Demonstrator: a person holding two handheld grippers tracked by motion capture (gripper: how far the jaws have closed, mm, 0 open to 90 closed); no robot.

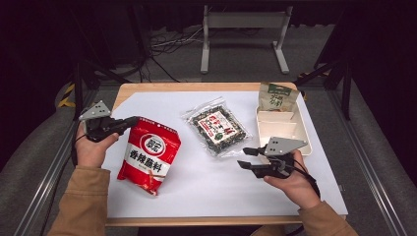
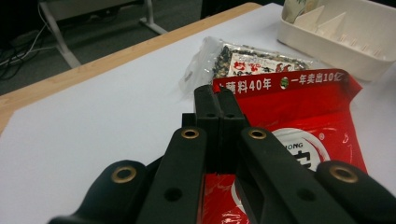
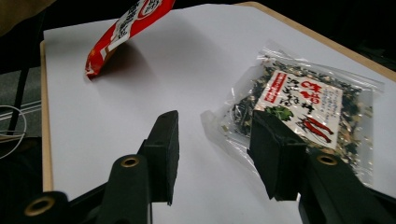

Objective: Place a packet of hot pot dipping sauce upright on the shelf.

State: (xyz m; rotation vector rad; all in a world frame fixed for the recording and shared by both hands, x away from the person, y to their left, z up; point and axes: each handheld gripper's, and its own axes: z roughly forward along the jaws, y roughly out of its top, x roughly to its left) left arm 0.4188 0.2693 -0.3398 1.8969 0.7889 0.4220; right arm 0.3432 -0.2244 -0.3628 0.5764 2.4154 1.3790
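So my left gripper (image 1: 134, 120) is clamped on the top edge of the red pouch (image 1: 150, 157) reading "香辣蘸料", lifting it off the white sheet (image 1: 206, 187). Right gripper (image 1: 248, 158) hangs open beside the clear seasoning bag (image 1: 218, 127). White tray (image 1: 301, 132) holds a green packet (image 1: 277, 97).

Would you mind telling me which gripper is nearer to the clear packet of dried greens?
Right. The right gripper sits open beside the clear packet; the left gripper is farther off, shut on the red bag.
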